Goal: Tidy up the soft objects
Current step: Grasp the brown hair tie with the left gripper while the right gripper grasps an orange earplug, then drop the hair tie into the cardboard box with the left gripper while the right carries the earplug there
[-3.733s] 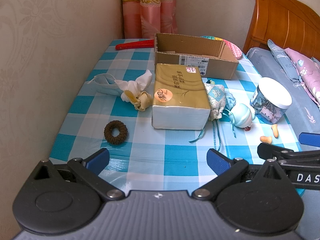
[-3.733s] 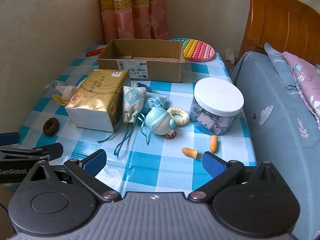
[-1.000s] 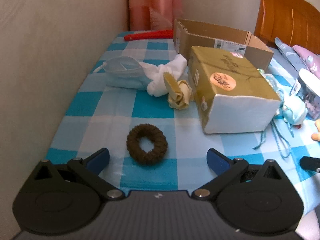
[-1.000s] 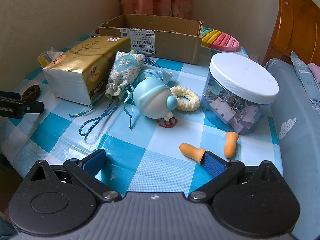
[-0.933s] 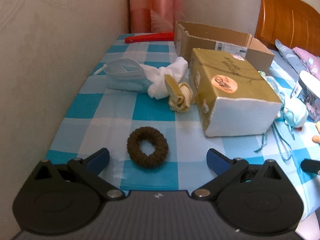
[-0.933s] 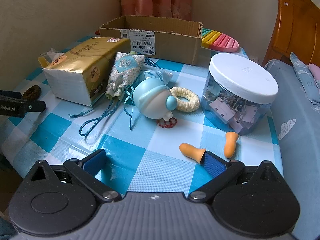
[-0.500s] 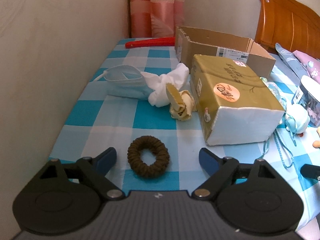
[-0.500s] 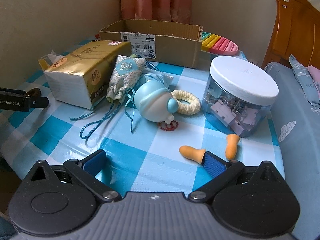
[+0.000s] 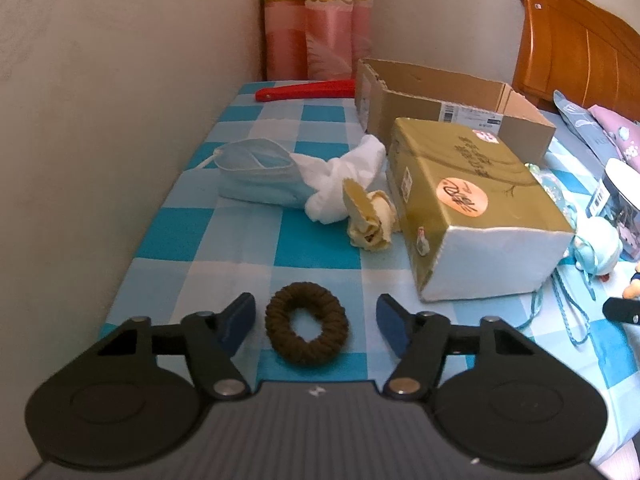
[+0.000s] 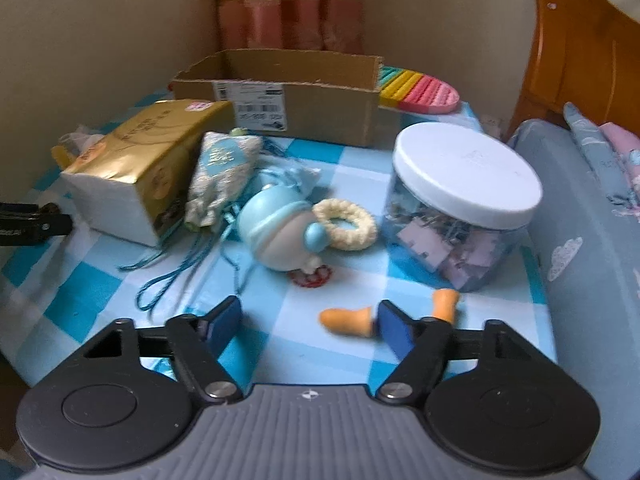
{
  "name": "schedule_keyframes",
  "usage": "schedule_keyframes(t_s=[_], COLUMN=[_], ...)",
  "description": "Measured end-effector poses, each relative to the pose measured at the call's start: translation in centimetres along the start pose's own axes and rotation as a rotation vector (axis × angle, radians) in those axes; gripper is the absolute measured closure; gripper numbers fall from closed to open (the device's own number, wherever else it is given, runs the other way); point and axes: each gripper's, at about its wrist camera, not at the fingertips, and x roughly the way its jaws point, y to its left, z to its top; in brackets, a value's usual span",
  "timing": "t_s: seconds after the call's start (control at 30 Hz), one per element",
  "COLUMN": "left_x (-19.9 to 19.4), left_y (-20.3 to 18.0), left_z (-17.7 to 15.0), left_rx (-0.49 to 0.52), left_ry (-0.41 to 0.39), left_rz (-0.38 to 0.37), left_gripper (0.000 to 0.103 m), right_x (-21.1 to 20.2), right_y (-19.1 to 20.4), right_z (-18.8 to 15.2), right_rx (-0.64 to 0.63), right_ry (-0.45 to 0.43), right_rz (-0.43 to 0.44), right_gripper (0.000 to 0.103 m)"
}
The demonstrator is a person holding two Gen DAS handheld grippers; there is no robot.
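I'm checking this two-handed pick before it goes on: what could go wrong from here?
The left tongs are closing around the brown hair tie, which lies flat on the checked tablecloth; the pads may pinch the cloth or slide over the tie.

The right tongs are closing with one orange earplug against the right pad, well off centre; it could roll away or be nudged towards the second earplug.

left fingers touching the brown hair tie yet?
Apart. The left wrist view shows the closing left gripper straddling the hair tie, with tablecloth visible between it and both fingers.
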Motion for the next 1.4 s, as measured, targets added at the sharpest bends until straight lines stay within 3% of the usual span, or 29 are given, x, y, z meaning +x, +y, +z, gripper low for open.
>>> schedule_keyframes(t_s=[0.13,0.47,0.53,0.6,0.67,0.9,1.13,1.4], left_x=[-0.1,-0.1,-0.2,-0.3,-0.3,-0.5,-2.5,-5.9], left_y=[0.1,0.1,0.1,0.1,0.2,0.1,-0.4,-1.9], left_z=[0.0,-0.1,-0.1,-0.1,-0.1,0.1,0.9,3.8], left_rx=[-0.007,-0.006,-0.006,-0.004,-0.006,0.006,0.037,0.075], left_ry=[0.001,-0.005,-0.005,-0.004,-0.004,0.010,0.002,-0.016], left_rz=[0.008,0.009,0.006,0.004,0.004,0.016,0.018,-0.058], left_gripper=[0.049,0.050,0.055,0.061,0.062,0.069,0.070,0.070], right_x=[-0.1,-0.7,-0.6,-0.5,-0.5,-0.8,-2.4,-4.5], right_y=[-0.1,-0.1,-0.1,0.0,0.1,0.0,0.2,0.1], right_z=[0.1,-0.5,-0.3,-0.1,0.0,-0.1,0.8,2.7], right_rx=[0.007,0.036,0.043,0.037,0.028,0.018,-0.045,-0.146], right_ry=[-0.002,0.007,0.003,0.004,0.008,0.007,-0.009,-0.051], right_rz=[-0.022,-0.050,-0.052,-0.061,-0.070,-0.069,-0.002,0.082], right_gripper=[0.044,0.046,0.051,0.067,0.072,0.072,0.072,0.072])
